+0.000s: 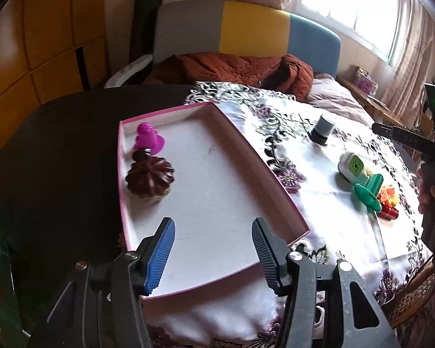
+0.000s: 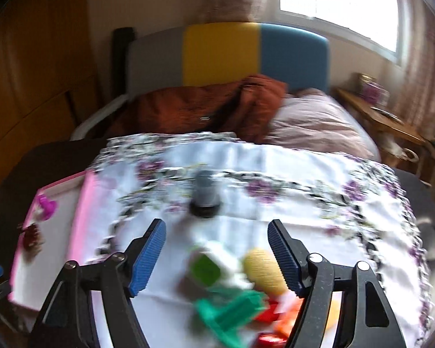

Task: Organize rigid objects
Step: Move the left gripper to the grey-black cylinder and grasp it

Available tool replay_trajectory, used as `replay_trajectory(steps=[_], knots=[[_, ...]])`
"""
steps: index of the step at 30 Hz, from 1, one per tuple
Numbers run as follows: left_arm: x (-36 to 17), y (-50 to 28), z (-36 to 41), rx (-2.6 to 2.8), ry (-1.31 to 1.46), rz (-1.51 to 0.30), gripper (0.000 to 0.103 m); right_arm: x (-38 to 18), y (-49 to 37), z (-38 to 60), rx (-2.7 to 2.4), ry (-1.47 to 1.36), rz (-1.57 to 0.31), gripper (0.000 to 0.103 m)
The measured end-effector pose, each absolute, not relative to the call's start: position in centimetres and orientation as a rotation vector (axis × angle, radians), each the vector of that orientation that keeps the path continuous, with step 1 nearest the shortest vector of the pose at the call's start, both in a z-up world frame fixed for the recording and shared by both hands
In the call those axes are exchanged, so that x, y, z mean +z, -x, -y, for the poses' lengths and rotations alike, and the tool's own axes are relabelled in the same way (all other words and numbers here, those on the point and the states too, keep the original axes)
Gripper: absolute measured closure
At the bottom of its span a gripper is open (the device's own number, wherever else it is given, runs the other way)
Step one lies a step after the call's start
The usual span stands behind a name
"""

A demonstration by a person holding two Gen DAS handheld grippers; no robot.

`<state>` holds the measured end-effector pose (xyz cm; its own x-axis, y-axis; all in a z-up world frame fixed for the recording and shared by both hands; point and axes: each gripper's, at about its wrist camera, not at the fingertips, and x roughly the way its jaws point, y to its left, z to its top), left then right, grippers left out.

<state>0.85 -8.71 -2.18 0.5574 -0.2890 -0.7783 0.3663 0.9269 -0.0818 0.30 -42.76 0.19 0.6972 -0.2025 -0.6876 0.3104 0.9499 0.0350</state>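
Note:
A pink-rimmed white tray (image 1: 264,171) lies on a floral cloth and holds a magenta toy (image 1: 148,138) and a dark ribbed piece (image 1: 149,180) at its far left. My left gripper (image 1: 213,253) is open and empty over the tray's near edge. On the cloth to the right lie a grey cylinder (image 1: 322,128), a white-green toy (image 1: 353,168), a green plastic piece (image 1: 369,192) and a red piece (image 1: 388,210). My right gripper (image 2: 217,256) is open and empty above this blurred cluster: green toy (image 2: 206,268), yellow piece (image 2: 264,269), green piece (image 2: 232,313). The cylinder (image 2: 205,194) stands beyond.
The floral cloth (image 1: 333,232) covers a dark round table (image 1: 58,145). A bed with a rust blanket (image 1: 232,69) and a coloured headboard stands behind. A wooden wardrobe is at the left, a wooden shelf (image 2: 385,119) and window at the right.

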Motion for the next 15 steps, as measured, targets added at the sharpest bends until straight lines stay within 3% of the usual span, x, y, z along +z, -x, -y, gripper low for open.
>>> replay_trajectory(steps=[15], knots=[[-2.6,-0.4,13.7,-0.518,-0.119,-0.933,0.048,-2.7,3.1,53.4,-0.564,-0.497,-0.728,0.02]])
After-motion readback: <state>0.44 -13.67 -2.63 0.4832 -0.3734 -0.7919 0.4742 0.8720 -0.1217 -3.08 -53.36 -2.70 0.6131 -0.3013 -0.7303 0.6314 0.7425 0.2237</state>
